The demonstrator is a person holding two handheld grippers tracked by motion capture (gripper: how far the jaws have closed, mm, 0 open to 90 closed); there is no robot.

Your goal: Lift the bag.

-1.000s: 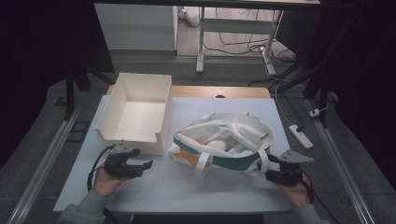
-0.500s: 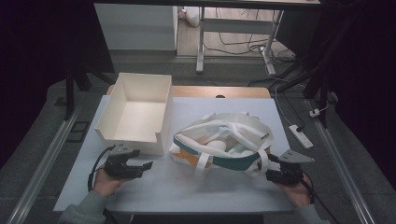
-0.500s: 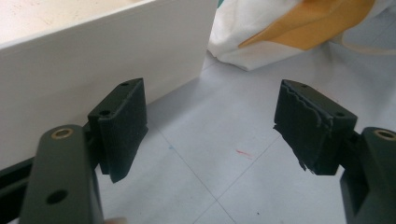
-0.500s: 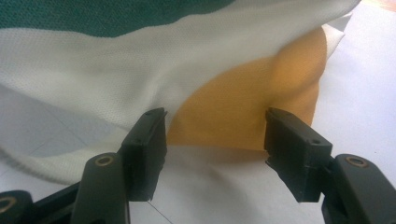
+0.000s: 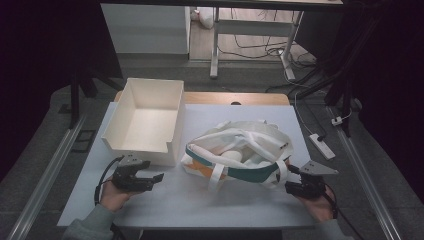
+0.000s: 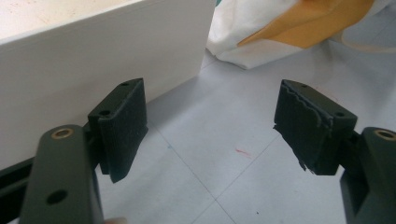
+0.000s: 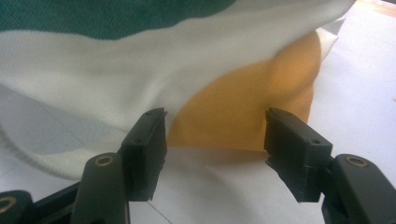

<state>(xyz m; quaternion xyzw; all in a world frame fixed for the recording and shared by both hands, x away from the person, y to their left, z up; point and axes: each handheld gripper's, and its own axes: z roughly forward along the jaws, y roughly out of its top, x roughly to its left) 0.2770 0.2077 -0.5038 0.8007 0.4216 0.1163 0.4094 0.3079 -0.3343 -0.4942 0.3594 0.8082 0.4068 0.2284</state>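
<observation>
The left gripper (image 5: 150,178) rested on the white surface (image 5: 175,205), jaws wide apart and empty, just in front of the white box (image 5: 145,120). The right gripper (image 5: 295,187) was also spread, holding nothing, right beside the white tote bag (image 5: 240,150), which lay mid-surface beside the box.

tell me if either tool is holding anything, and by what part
Nothing is held. The left tool is open over bare table beside the white box. The right tool is open just short of the cloth bag, not gripping it.
</observation>
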